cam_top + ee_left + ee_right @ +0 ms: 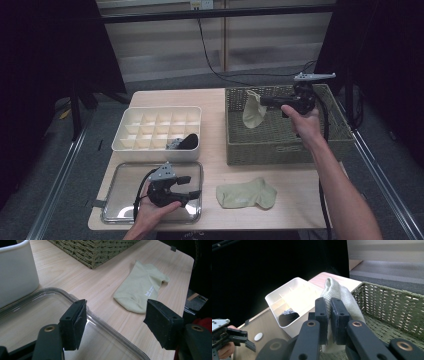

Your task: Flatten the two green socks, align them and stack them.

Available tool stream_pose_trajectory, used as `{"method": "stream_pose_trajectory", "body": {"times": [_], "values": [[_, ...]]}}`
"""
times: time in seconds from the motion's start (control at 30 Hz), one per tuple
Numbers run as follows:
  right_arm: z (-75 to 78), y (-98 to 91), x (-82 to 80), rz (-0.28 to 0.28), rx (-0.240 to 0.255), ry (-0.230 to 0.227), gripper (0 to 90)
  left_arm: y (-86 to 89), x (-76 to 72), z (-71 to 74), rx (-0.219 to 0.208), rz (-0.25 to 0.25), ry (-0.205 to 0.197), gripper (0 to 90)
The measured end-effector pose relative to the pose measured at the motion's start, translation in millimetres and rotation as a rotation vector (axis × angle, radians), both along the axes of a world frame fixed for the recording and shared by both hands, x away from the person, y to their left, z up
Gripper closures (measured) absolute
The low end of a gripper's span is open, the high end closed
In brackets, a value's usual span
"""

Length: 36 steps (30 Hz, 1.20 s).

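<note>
My right gripper (260,101) is shut on a pale green sock (253,114), which hangs over the left part of the woven basket (280,150). In the right gripper view the jaws (330,312) pinch the sock (334,288) near its top. A second pale green sock (246,194) lies flat on the table in front of the basket. My left gripper (191,186) stands open over the clear plastic lid (125,175), left of that sock. In the left gripper view nothing is between its jaws (117,322), and the flat sock (140,287) lies beyond them.
A white divided box (150,150) stands behind the clear lid, with a dark sock (187,141) in a front right compartment. Bare wood shows between the lid, the basket and the flat sock. The table's front edge is close to my left hand.
</note>
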State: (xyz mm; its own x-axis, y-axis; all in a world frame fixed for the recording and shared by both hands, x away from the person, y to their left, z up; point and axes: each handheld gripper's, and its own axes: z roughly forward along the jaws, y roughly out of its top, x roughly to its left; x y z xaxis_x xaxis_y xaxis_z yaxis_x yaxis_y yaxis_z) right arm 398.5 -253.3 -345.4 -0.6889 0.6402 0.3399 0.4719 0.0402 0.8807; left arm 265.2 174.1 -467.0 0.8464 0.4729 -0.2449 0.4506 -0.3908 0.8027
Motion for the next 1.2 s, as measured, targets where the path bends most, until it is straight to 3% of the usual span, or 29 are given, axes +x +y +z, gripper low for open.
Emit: {"method": "stream_pose_trajectory", "body": {"times": [0.27,1.2], "values": [[7.0,-1.8,-10.5,0.006,0.021,-0.021,84.7,-0.1,0.1,-0.1,0.015,0.0,-0.003,33.2],[38.2,-6.3,-53.9,0.023,0.105,-0.102,84.8,-6.0,-1.4,-0.9,0.006,0.002,-0.013,33.3]]}}
